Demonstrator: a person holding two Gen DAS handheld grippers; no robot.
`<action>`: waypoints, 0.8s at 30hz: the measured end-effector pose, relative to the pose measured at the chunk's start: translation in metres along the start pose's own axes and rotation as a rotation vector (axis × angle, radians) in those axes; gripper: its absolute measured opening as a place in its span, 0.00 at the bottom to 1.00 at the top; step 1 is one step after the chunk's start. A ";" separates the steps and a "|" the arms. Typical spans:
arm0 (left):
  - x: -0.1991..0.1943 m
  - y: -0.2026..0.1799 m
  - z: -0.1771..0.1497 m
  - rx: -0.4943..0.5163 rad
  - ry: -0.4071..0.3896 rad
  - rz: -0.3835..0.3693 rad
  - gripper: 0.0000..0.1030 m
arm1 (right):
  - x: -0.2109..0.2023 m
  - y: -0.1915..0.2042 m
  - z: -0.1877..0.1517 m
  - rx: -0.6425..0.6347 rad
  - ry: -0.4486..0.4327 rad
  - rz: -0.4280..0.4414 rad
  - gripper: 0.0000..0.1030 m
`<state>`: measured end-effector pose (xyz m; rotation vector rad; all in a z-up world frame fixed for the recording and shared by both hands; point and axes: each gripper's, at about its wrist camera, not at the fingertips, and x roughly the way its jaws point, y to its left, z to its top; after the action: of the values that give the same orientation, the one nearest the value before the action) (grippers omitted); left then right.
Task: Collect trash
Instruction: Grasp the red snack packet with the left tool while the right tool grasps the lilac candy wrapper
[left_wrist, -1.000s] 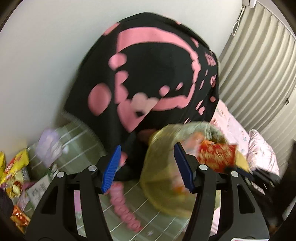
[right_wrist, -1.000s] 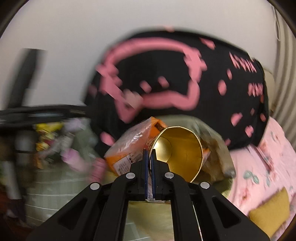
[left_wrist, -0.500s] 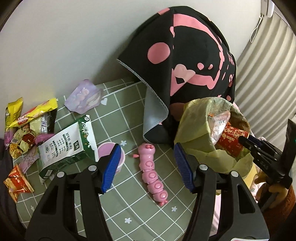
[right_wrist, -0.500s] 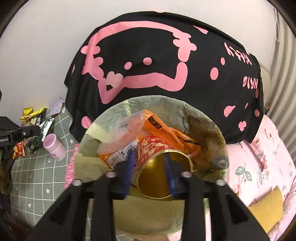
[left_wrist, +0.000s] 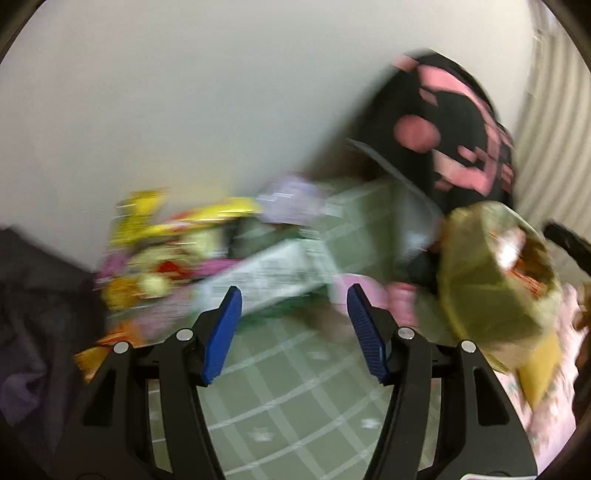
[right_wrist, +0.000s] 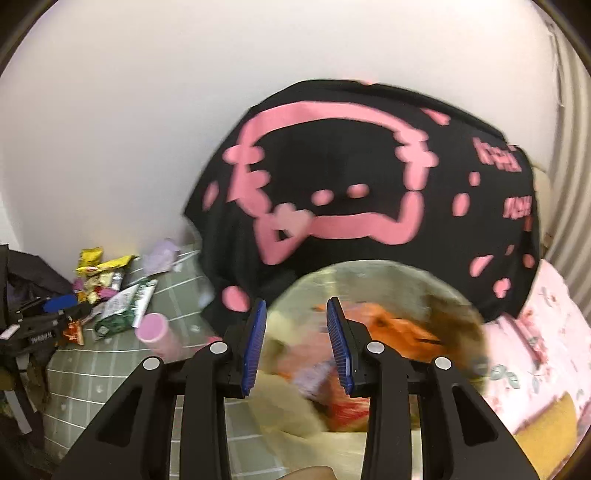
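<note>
We see a thin, translucent plastic trash bag (right_wrist: 373, 284), glossy foil wrappers (right_wrist: 99, 264), and a matt black cloth (right_wrist: 332, 173).

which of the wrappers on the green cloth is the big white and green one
The white and green pouch, lying flat just left of the pink cup. It is larger than the small yellow and red wrappers piled behind it near the wall.

The left gripper (left_wrist: 294, 334) holds its 2 blue pads (left_wrist: 221, 336) wide apart, gripping nothing. The right gripper (right_wrist: 296, 345) is parted more narrowly, also unloaded.
</note>
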<state>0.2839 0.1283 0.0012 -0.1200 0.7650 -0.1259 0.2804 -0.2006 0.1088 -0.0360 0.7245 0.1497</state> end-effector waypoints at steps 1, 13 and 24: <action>-0.003 0.018 -0.002 -0.033 -0.010 0.037 0.55 | 0.006 0.008 -0.001 0.007 0.008 0.024 0.32; -0.021 0.131 -0.062 -0.274 -0.010 0.249 0.55 | 0.051 0.086 -0.048 -0.036 0.067 0.191 0.32; -0.017 0.134 -0.082 -0.263 0.001 0.198 0.55 | 0.062 0.116 -0.081 -0.092 0.125 0.245 0.32</action>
<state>0.2245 0.2581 -0.0663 -0.2925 0.7877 0.1639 0.2556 -0.0847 0.0093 -0.0448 0.8456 0.4183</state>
